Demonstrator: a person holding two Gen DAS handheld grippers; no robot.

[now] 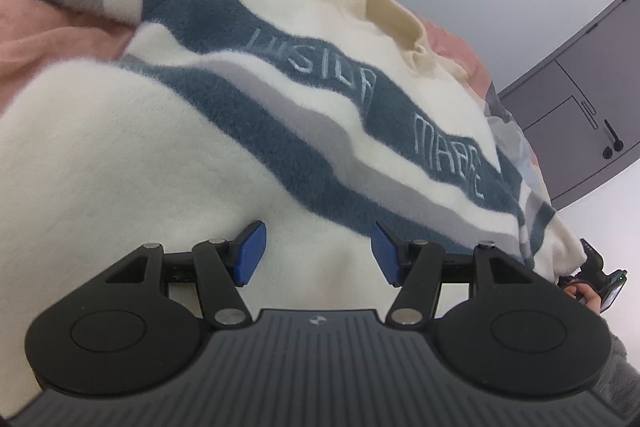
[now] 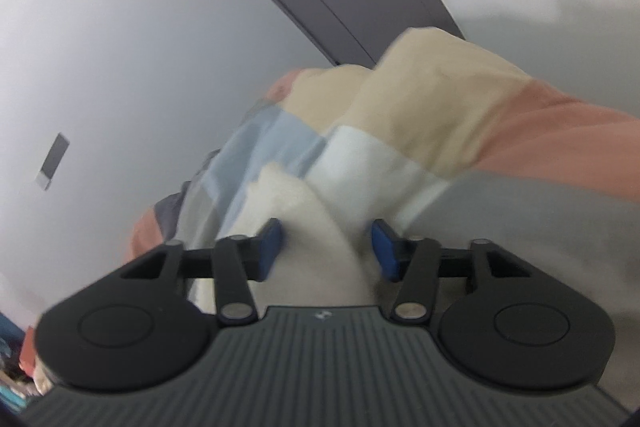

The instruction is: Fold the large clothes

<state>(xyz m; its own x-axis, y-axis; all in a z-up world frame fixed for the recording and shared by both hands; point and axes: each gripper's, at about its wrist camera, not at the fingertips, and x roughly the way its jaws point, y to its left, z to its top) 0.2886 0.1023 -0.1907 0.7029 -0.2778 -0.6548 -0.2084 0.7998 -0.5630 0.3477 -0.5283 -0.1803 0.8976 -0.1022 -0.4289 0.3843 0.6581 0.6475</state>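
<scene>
Fuzzy cream sweater [image 1: 132, 155] with wavy teal and grey bands lies on a patchwork cotton blanket [image 2: 432, 107]. Left gripper [image 1: 319, 253] hovers open above it; right gripper [image 2: 328, 251], blurred, straddles a cream fold, pads apart.

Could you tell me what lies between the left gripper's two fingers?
In the left wrist view, only the cream fleece of the sweater shows between the left gripper's fingers; they stand apart from each other, gripping nothing.
</scene>
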